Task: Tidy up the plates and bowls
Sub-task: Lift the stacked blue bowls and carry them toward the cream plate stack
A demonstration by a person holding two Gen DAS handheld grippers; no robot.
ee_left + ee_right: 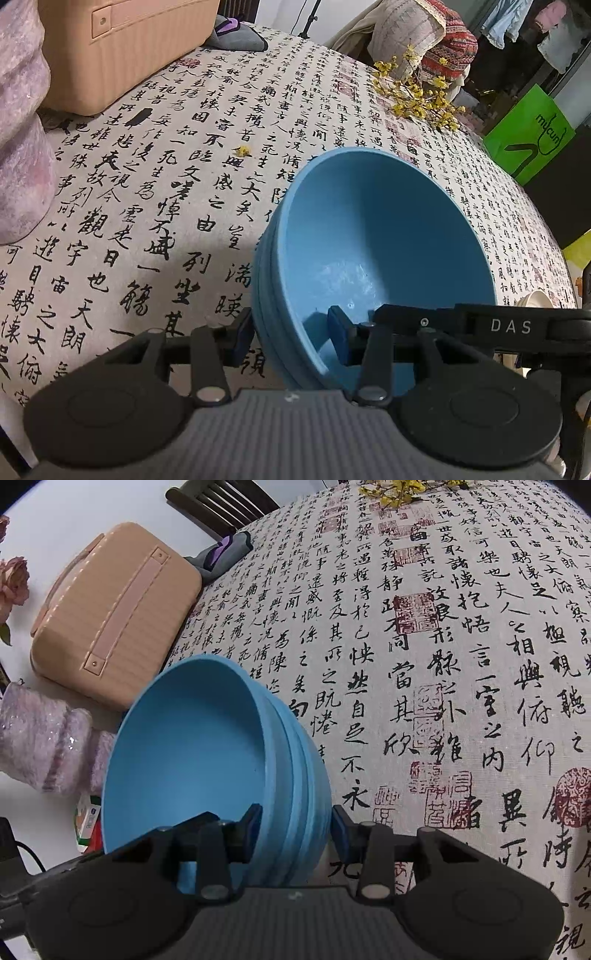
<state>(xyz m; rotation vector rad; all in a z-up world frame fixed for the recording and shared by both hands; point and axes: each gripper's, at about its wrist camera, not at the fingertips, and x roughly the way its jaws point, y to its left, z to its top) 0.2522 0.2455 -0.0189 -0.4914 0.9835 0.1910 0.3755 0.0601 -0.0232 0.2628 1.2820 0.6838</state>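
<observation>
A stack of blue bowls nests together and is held above the calligraphy tablecloth. My left gripper is shut on the stack's near rim, one finger outside the wall and one inside. The same stack fills the lower left of the right wrist view. My right gripper is shut on its rim too, left finger inside the bowl and right finger outside. The other gripper's black body shows at the stack's right side in the left wrist view.
A peach case stands at the table's far left. A pink glittery vase is beside it. Yellow flower sprigs lie at the far side. A grey-purple cloth lies behind the case. A cream dish rim peeks at the right.
</observation>
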